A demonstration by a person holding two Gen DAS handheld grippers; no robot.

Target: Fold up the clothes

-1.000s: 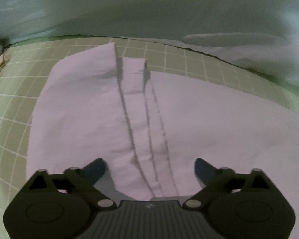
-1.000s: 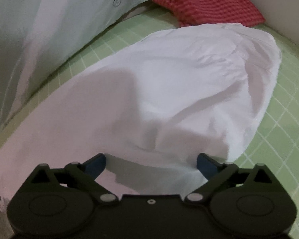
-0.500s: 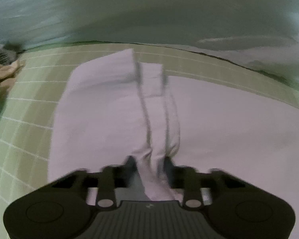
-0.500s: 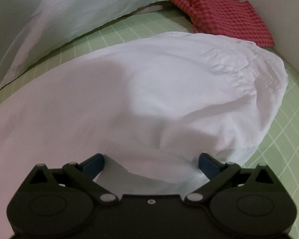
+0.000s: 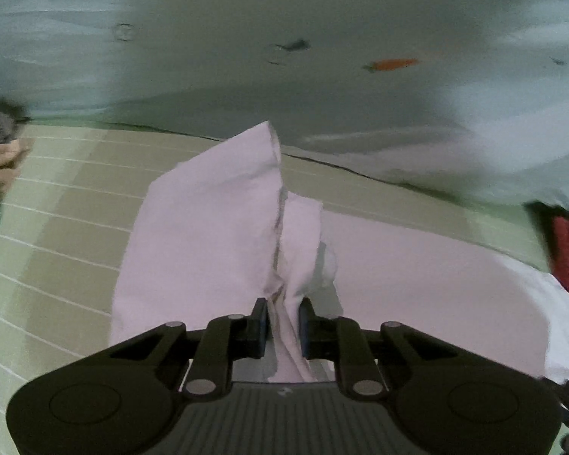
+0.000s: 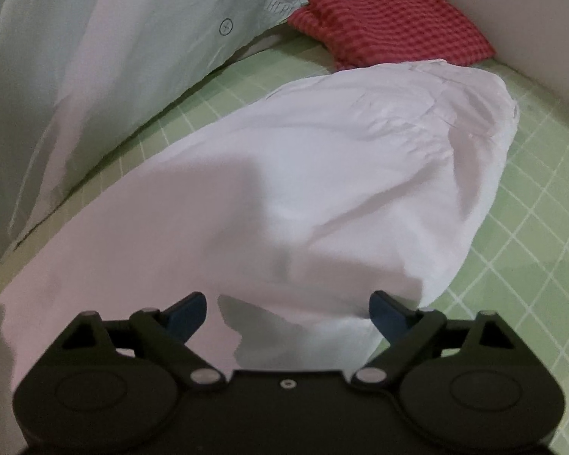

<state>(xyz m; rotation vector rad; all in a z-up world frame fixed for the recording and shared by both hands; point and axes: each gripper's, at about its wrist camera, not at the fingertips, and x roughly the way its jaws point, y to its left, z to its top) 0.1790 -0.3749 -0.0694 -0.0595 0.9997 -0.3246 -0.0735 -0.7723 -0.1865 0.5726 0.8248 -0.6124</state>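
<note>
Comparing with a second ago, the left claw (image 5: 283, 324) has gone from wide open over the stitched placket to clamped on it, and the strip of cloth now stands gathered and lifted between the pads. The right claw (image 6: 287, 309) is unchanged: spread wide, fabric lying loose between its fingers, nothing gripped. Judgement: one end of the fold is secured; the other grasp is not yet made, so the fold cannot start evenly.

The white garment (image 6: 322, 174) lies on the green gridded surface (image 6: 531, 204), filling the centre of the right view, rumpled and gathered toward the upper right. In the left view its pinched edge rises to a peak at centre frame, with the remainder spreading flat to the lower right. A red checked cloth (image 6: 394, 30) sits at upper right, touching or just behind the garment; a pale printed sheet (image 6: 132, 38) fills the upper left.
</note>
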